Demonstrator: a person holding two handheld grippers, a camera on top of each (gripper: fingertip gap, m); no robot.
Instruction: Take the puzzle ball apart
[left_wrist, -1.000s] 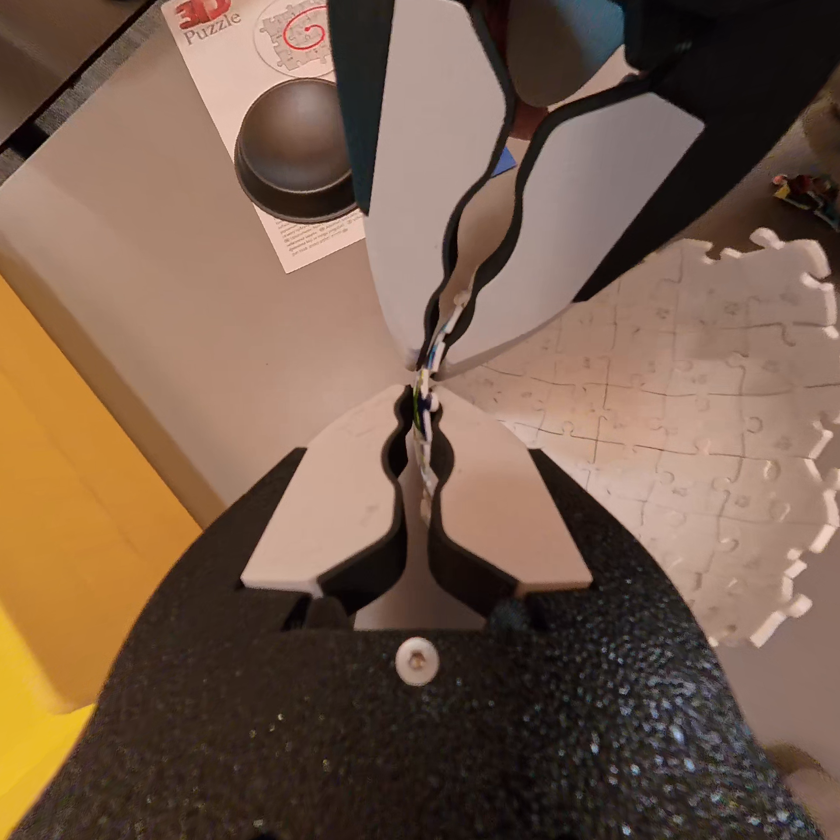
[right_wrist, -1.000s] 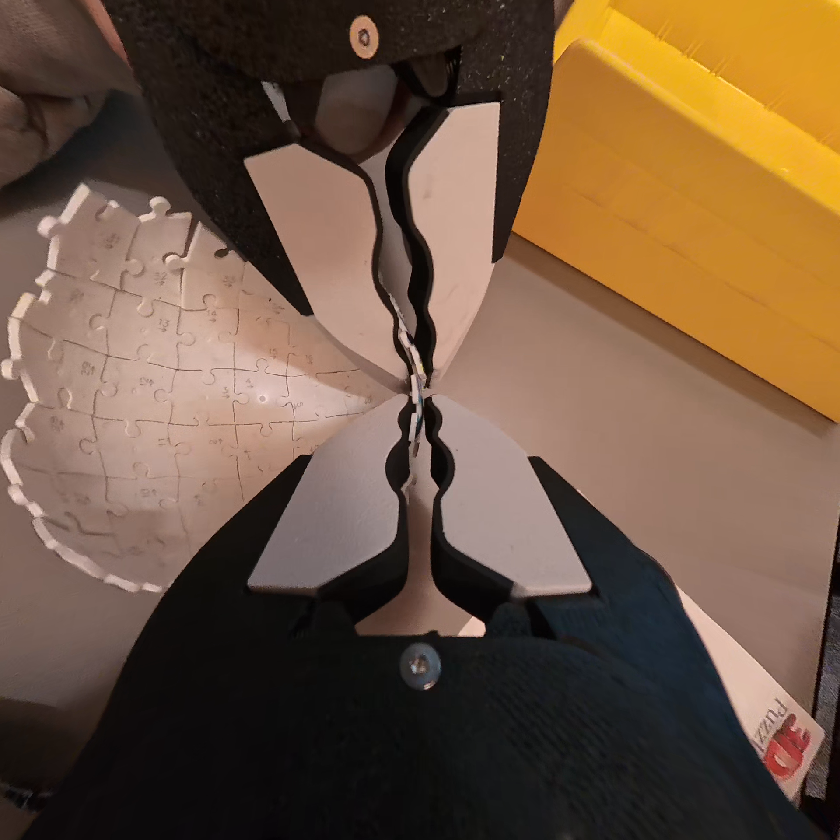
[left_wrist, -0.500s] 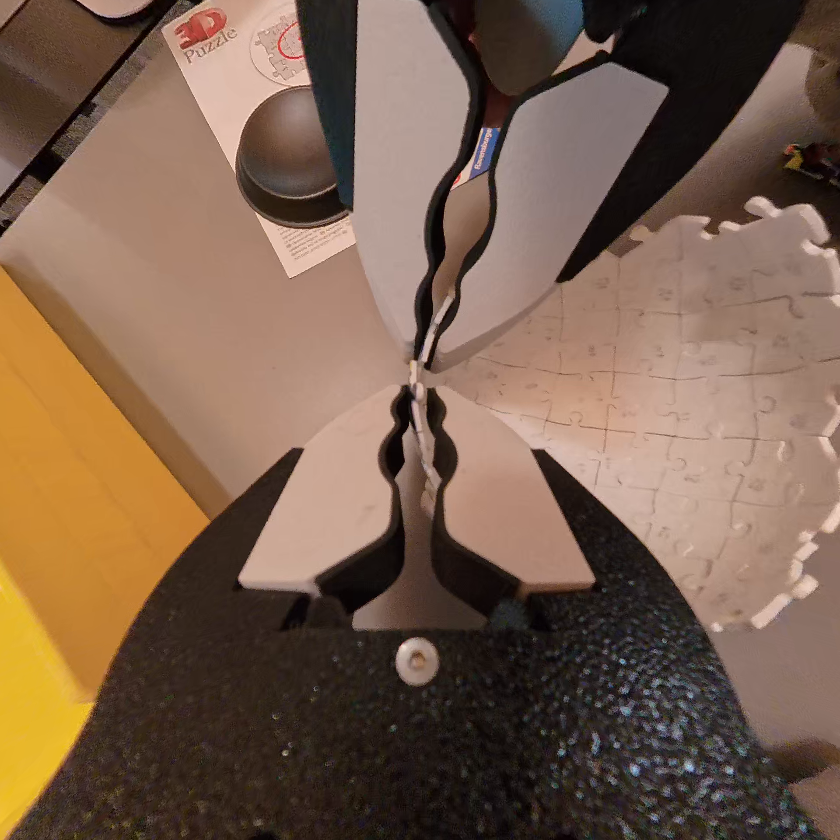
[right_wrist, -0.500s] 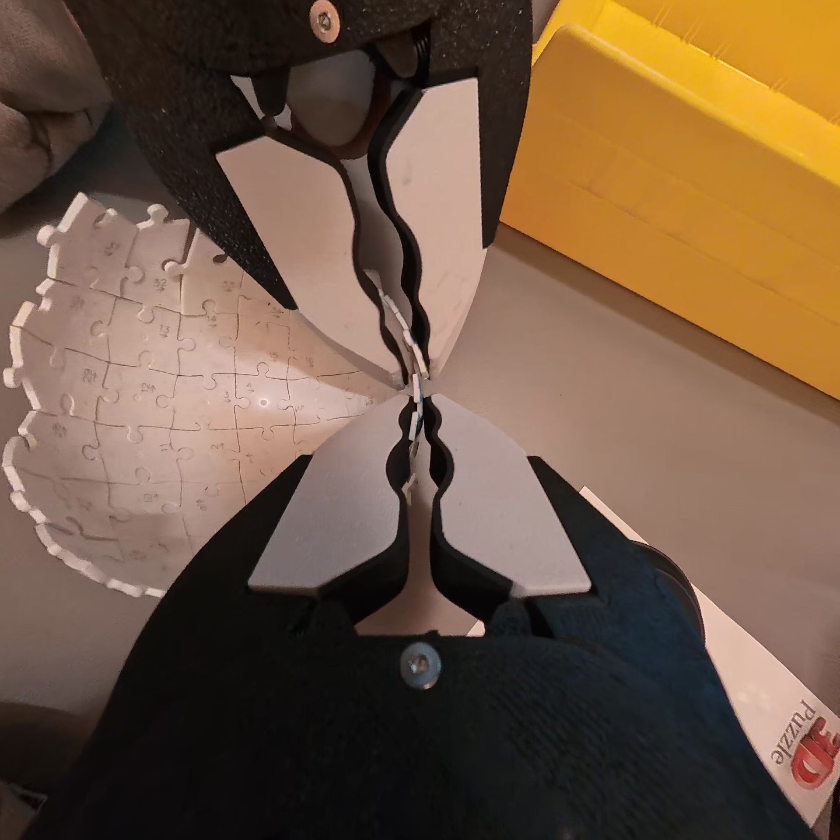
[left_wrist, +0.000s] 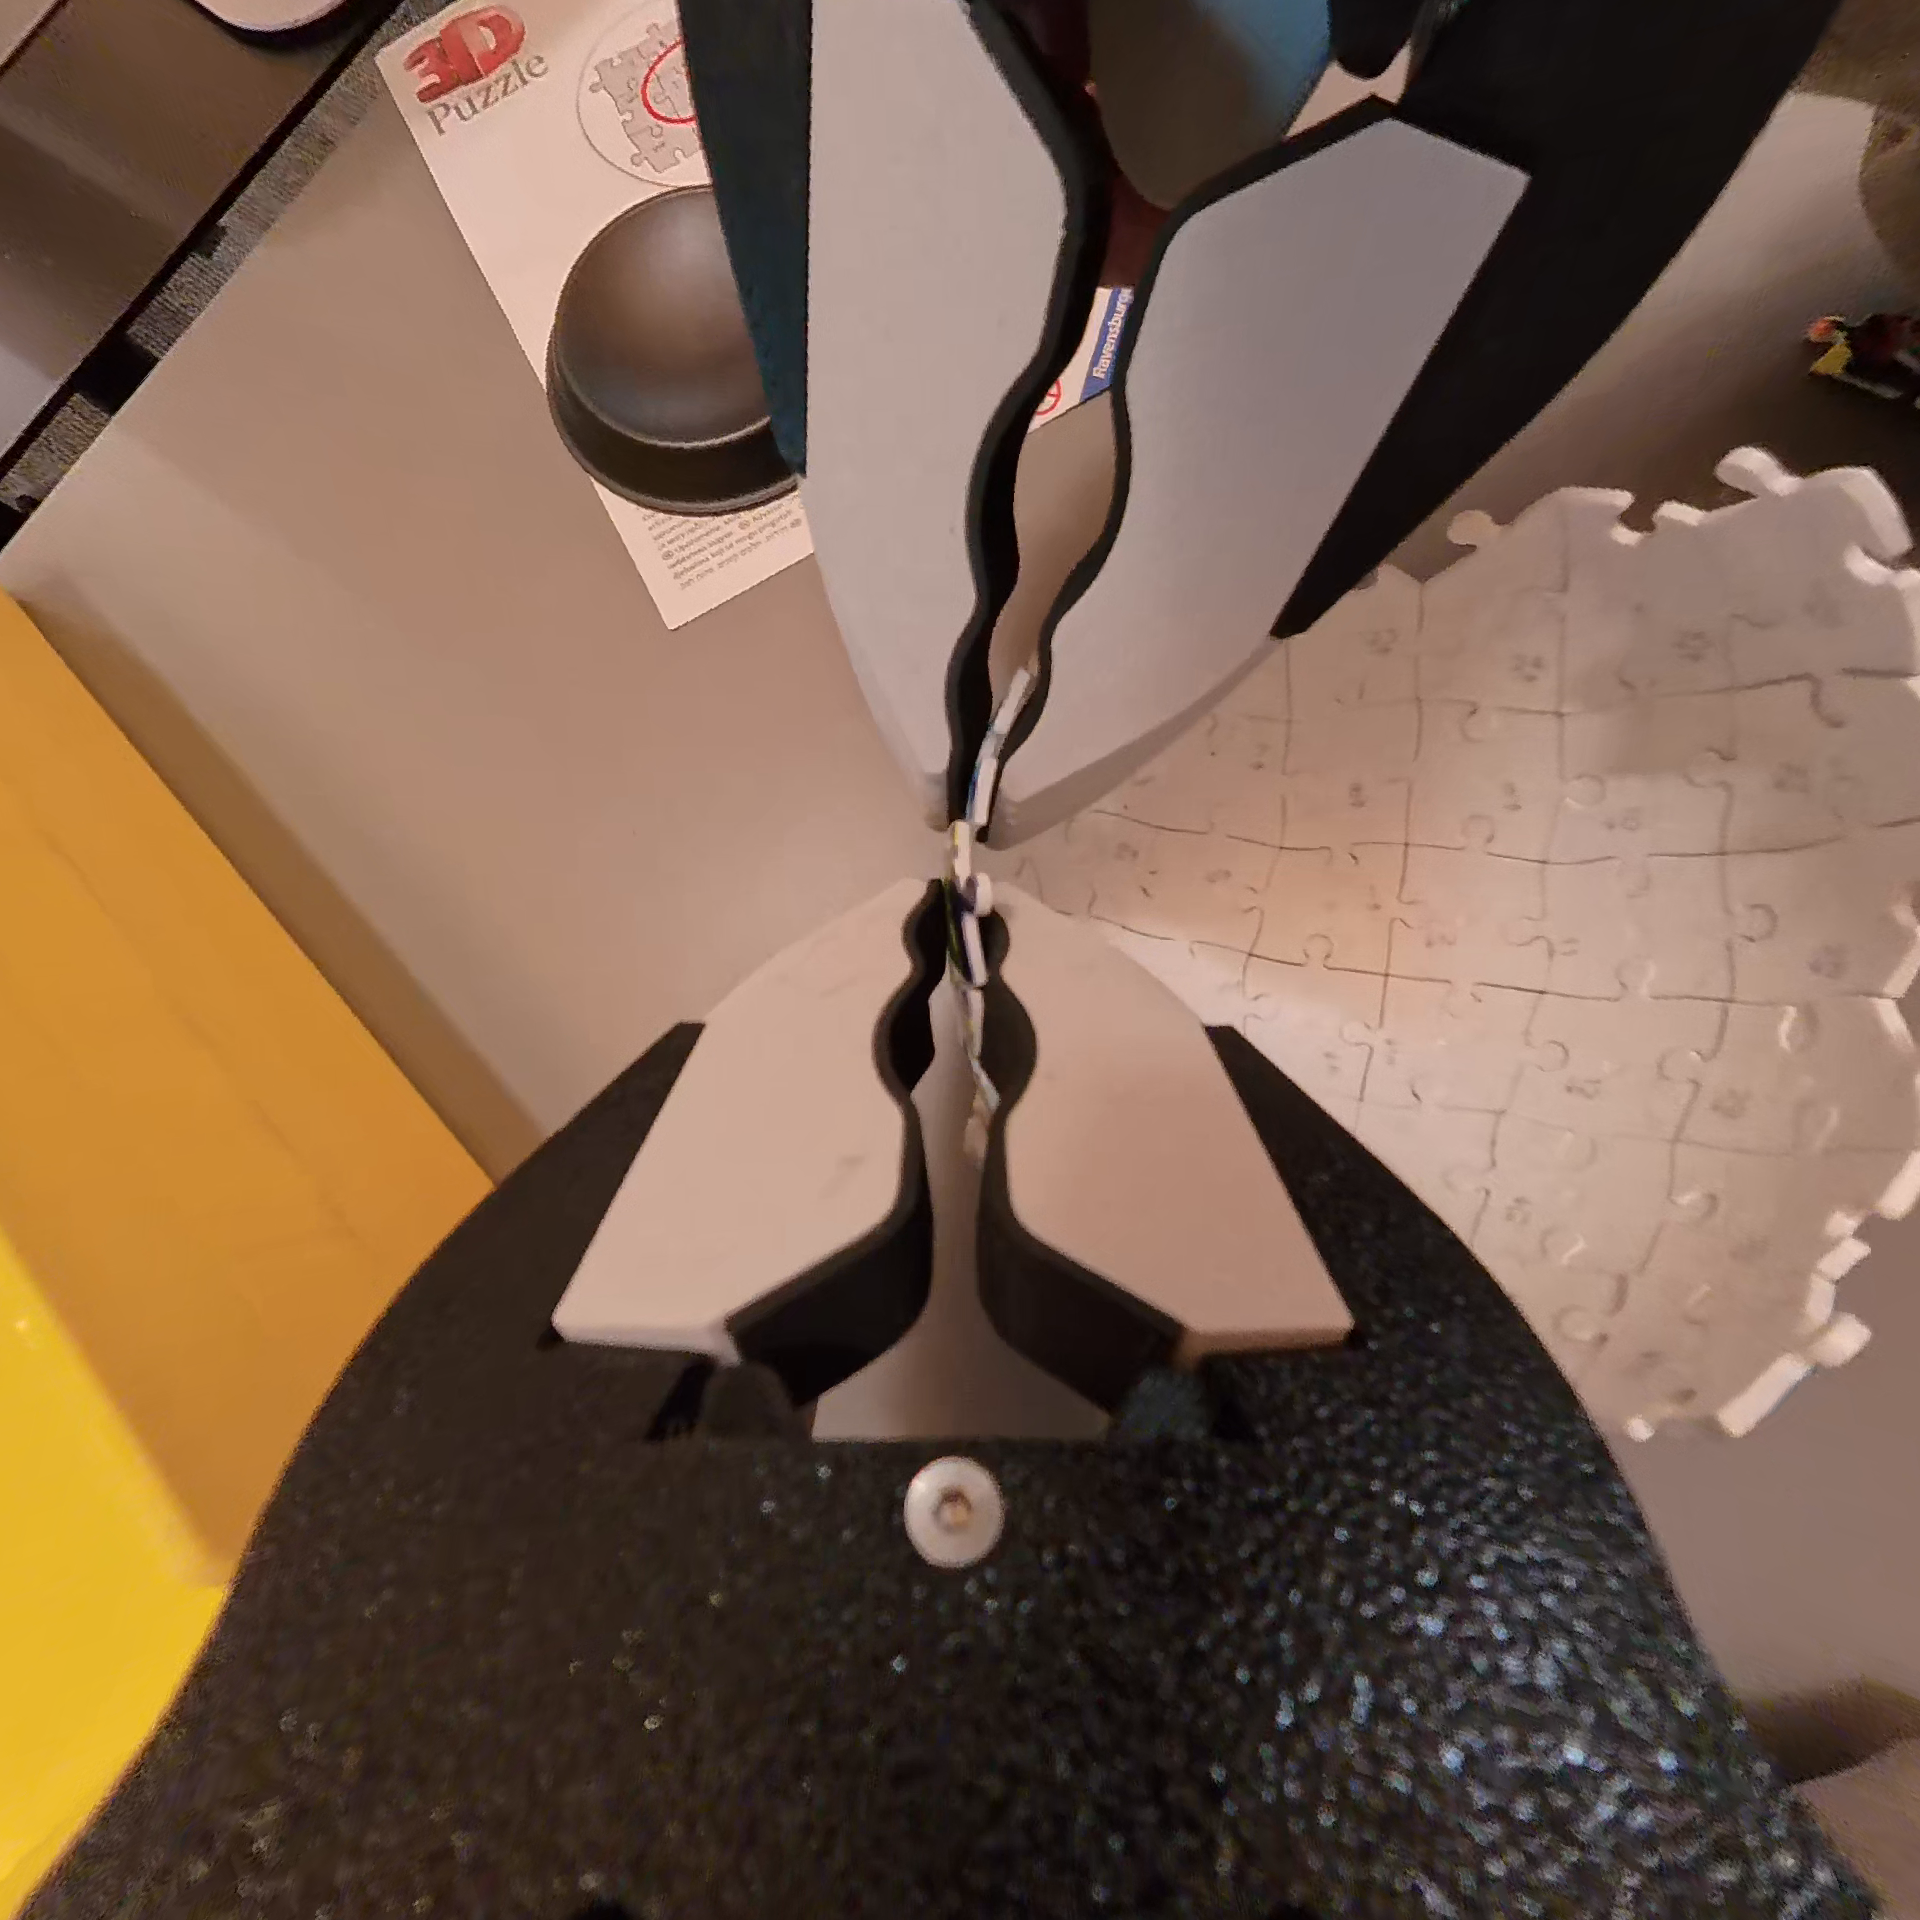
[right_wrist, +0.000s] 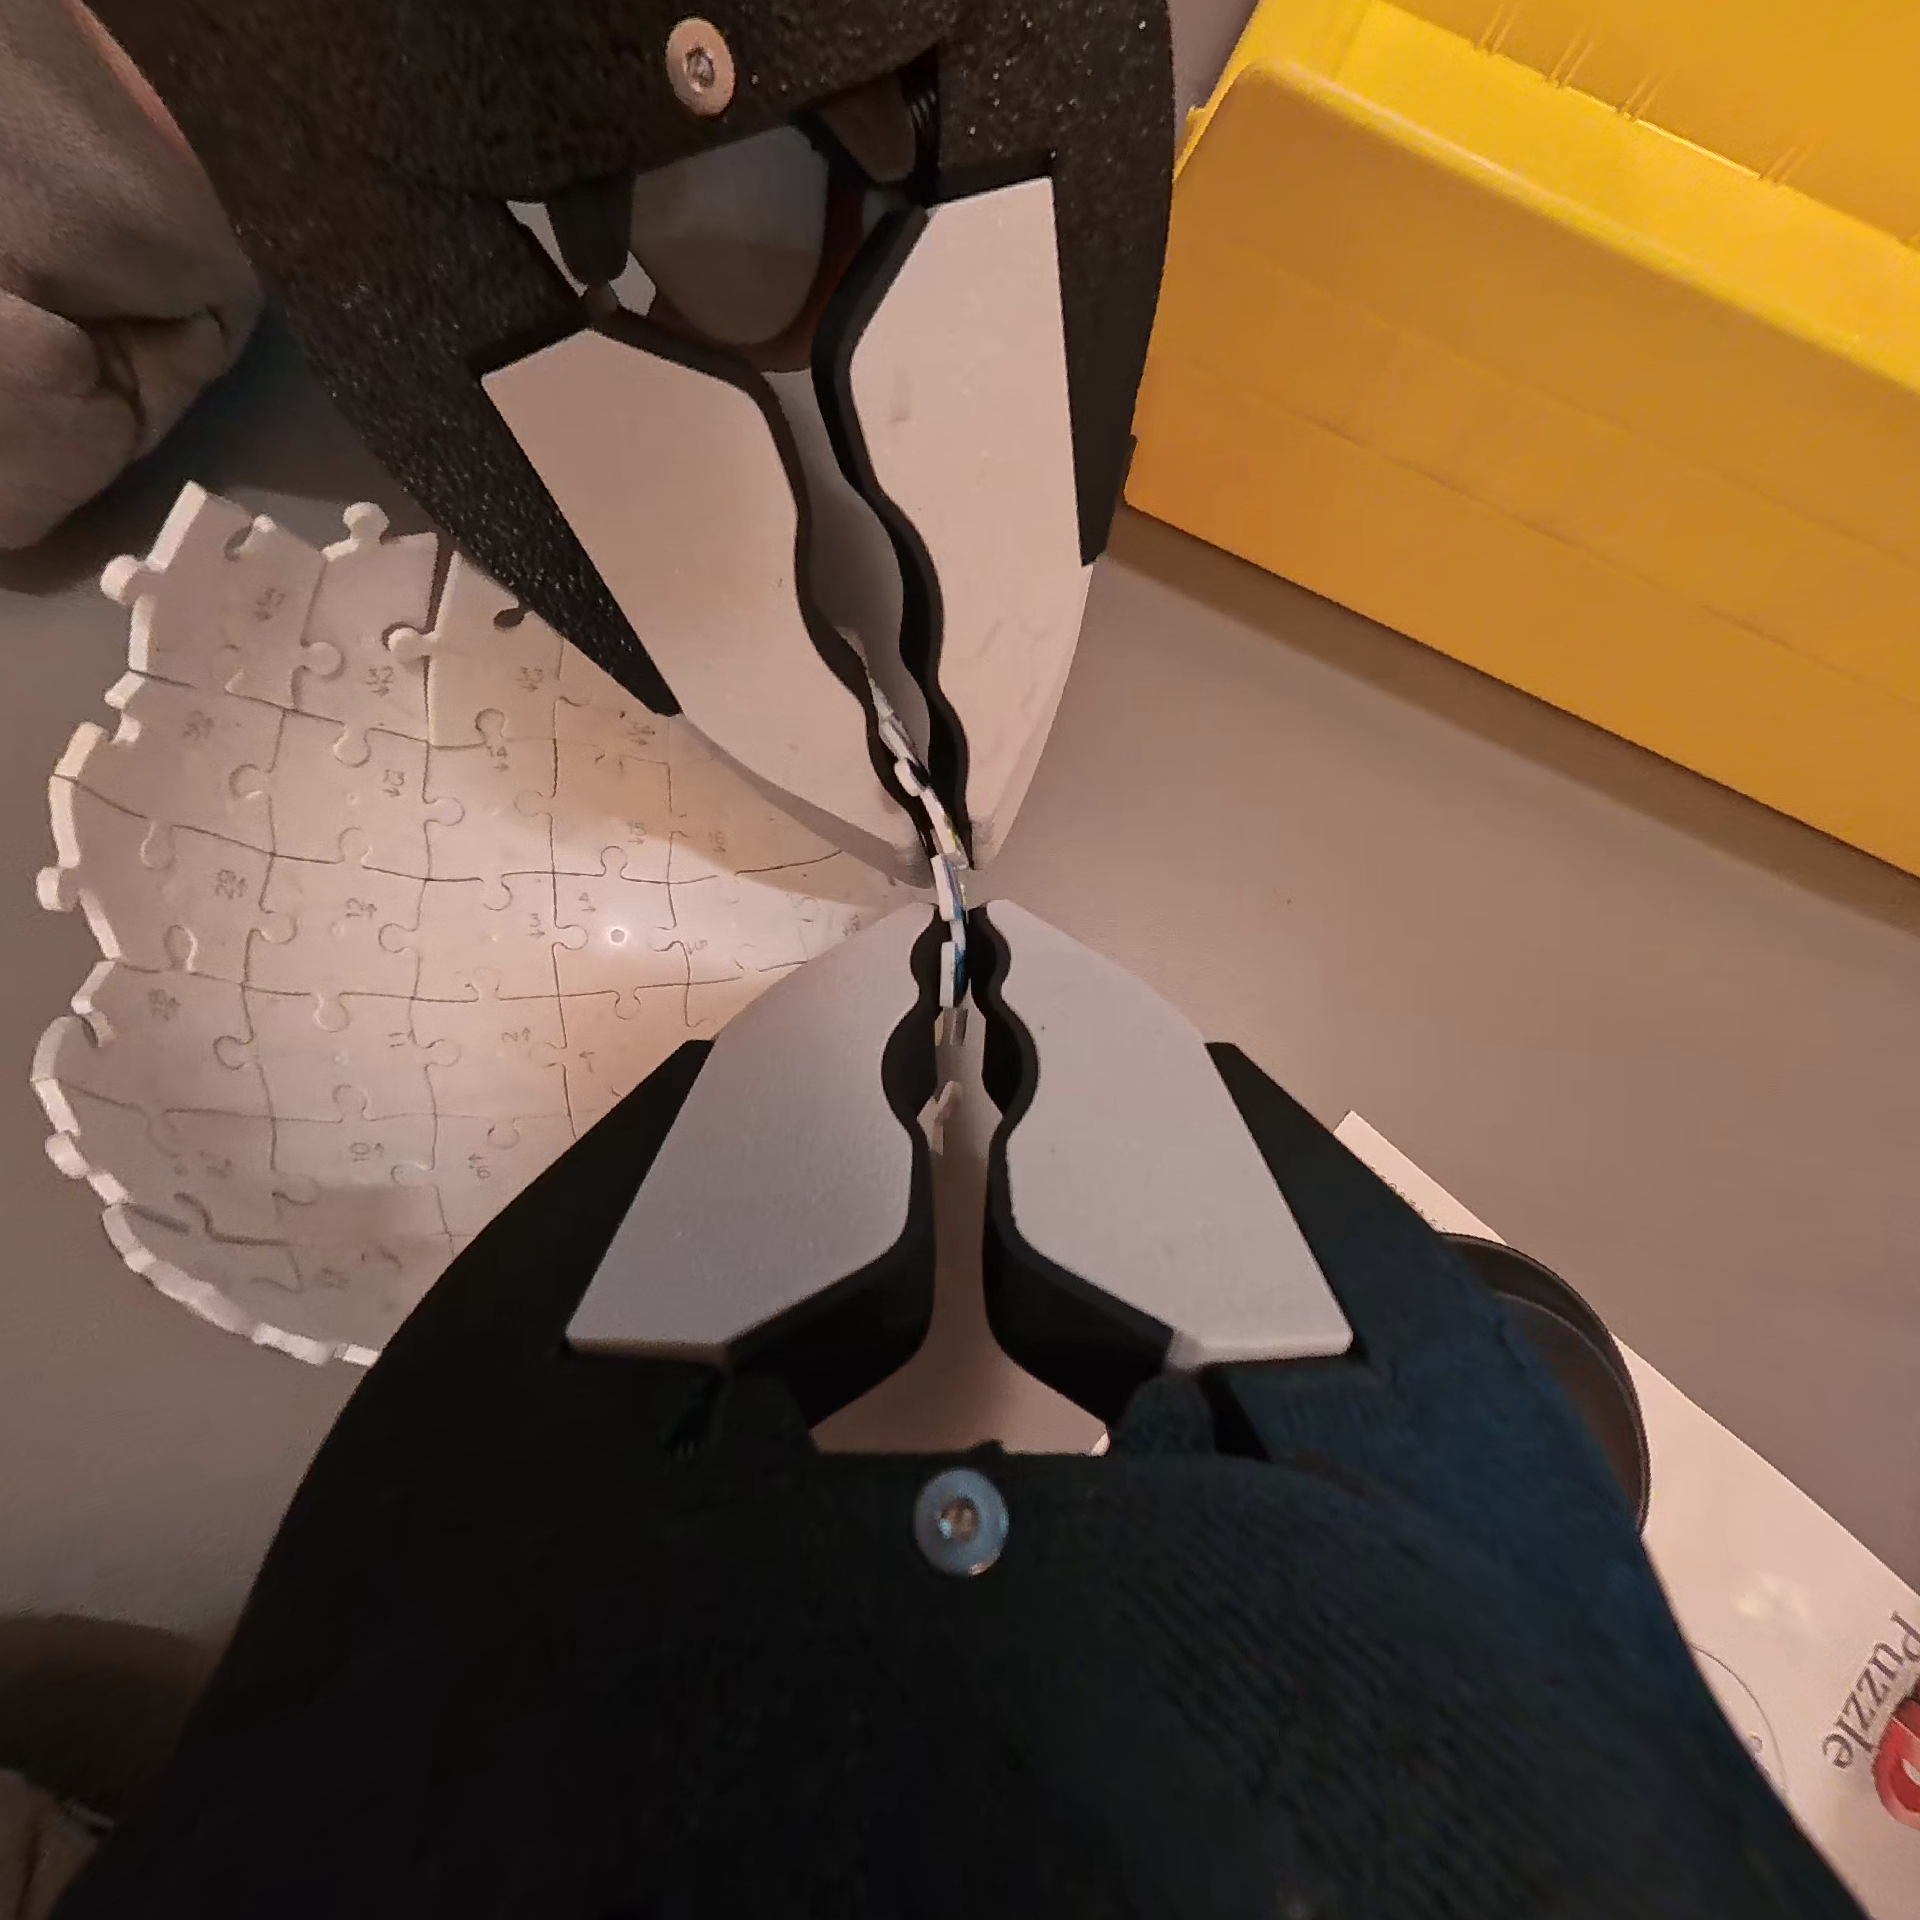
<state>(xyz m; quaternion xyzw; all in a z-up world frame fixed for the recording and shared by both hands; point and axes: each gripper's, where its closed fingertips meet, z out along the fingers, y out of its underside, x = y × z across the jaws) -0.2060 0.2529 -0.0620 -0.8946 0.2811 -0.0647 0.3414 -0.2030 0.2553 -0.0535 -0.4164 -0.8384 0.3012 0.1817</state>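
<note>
Tip to tip above a grey table (left_wrist: 436, 748), 2 handheld grippers pinch the same short strip of joined puzzle pieces (left_wrist: 968, 914), seen edge-on and white with flecks of colour. The left gripper (left_wrist: 964, 902) has its jaws nearly closed on the near end of the strip; the right gripper (right_wrist: 958, 914) meets it from the opposite side, clamped just as narrowly on the other end. Beneath them on the table lies the remaining puzzle ball shell (left_wrist: 1558, 935), an open white bowl of interlocked pieces with a jagged rim, its inner side up. Farther off, a printed instruction sheet (left_wrist: 499, 208) carries a dark round stand (left_wrist: 644, 374), and a yellow bin (right_wrist: 1558, 416) sits along the table's edge.
</note>
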